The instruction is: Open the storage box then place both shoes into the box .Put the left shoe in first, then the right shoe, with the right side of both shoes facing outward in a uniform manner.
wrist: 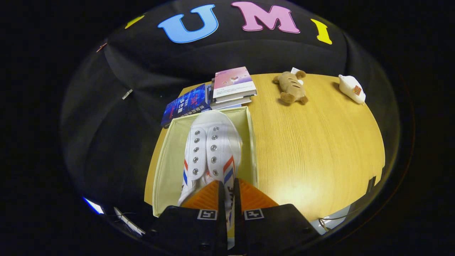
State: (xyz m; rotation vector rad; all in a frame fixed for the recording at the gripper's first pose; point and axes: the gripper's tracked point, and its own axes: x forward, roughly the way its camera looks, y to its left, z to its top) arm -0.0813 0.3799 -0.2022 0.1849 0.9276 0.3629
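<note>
A white canvas shoe (210, 149) with metal eyelets and red and blue side stripes hangs toe-forward over the open pale-yellow storage box (167, 160). My gripper (229, 193) is shut on the shoe's right side wall near the heel, both fingers pressing the thin canvas between them. The shoe's toe reaches toward the box's far wall. The box stands on the left part of the wooden table (312, 142). The shoe hides much of the box's inside, so I cannot tell what else lies in it.
Just beyond the box lie a blue book (185, 105) and a stack of books (233, 87). Farther right on the table rest a brown plush toy (291, 87) and a small white object (352, 89). Bare tabletop spreads to the right of the box.
</note>
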